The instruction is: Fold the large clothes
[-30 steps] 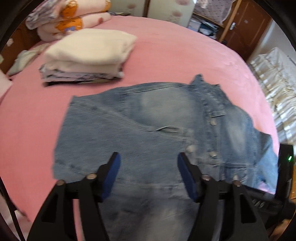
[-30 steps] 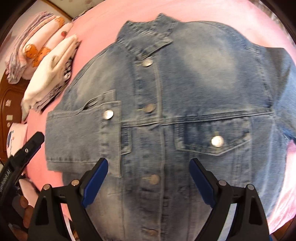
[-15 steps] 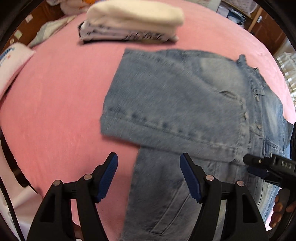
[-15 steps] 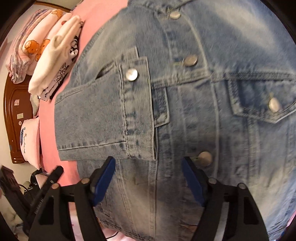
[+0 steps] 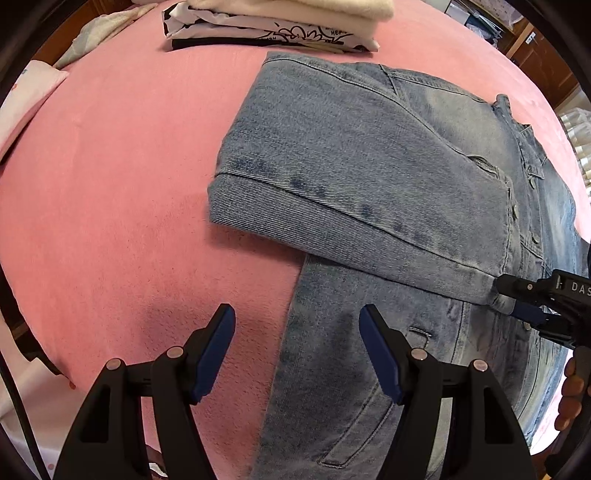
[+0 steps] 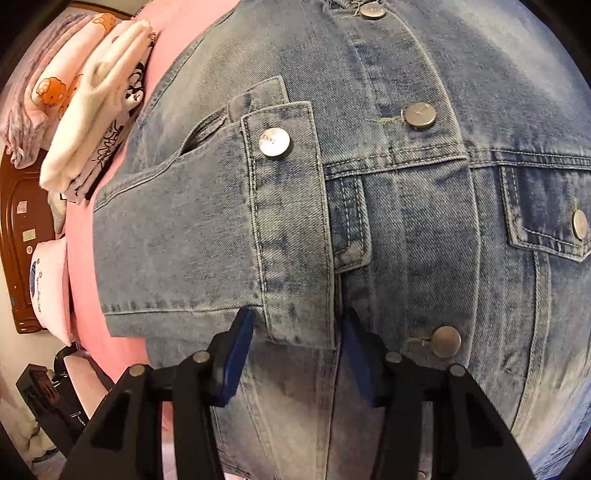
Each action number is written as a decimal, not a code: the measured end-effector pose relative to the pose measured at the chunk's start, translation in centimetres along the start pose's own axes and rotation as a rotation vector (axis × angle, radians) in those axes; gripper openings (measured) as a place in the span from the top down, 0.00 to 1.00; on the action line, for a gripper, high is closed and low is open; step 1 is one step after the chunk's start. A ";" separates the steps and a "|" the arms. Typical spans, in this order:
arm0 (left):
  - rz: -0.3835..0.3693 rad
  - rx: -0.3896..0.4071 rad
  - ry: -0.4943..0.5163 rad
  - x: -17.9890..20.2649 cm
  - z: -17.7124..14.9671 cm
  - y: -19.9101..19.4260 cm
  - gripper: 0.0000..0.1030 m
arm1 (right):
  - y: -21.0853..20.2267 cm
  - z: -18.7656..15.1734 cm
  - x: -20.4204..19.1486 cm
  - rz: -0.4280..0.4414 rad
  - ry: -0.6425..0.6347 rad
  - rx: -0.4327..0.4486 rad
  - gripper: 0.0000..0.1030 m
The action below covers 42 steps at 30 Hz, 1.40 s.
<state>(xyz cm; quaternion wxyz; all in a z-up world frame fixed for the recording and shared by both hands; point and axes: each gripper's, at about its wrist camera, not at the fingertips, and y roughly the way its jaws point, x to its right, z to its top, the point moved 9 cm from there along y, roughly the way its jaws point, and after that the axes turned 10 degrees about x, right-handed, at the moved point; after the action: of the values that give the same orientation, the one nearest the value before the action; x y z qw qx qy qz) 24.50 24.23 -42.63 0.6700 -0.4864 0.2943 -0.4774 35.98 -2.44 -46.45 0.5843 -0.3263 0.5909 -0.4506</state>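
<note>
A blue denim jacket lies front up and buttoned on a pink bed. One sleeve is folded across the chest, and its buttoned cuff ends near the placket. My right gripper points down at the cuff's lower corner, which sits between its closing jaws; the blue pads flank it without clearly pressing. The left wrist view shows that same right gripper at the cuff corner. My left gripper hangs open over the jacket's side edge, with denim under one finger and pink cover under the other.
A stack of folded clothes lies on the bed just beyond the jacket, also in the right wrist view as the stack. A white pillow and a wooden headboard are at the bed's end. A person's fingers hold the right gripper.
Both grippers have come down closer to the jacket. The left one has shifted to the jacket's side edge. The right jaws have narrowed around the cuff corner.
</note>
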 end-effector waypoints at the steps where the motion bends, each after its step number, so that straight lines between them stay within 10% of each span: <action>1: 0.004 -0.006 -0.001 -0.2 -0.1 0.2 0.34 | 0.0 0.0 0.0 -0.002 -0.001 0.001 0.52; 20: 0.029 -0.011 -0.017 -0.4 3.0 3.9 0.34 | 1.0 0.7 -2.9 -0.133 -0.160 -0.012 0.65; 25: 0.024 0.000 -0.027 0.0 3.5 4.3 0.34 | 1.6 1.4 -3.2 -0.059 -0.094 0.001 0.90; 42: 0.019 0.076 -0.048 1.9 2.6 5.3 0.31 | -4.6 7.0 -7.8 0.119 -0.142 0.133 0.93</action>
<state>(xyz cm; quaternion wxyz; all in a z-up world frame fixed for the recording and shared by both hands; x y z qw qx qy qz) 29.31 23.85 -46.50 0.6994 -0.4692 0.2643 -0.4699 43.07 1.91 -38.55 0.6706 -0.2821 0.5354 -0.4290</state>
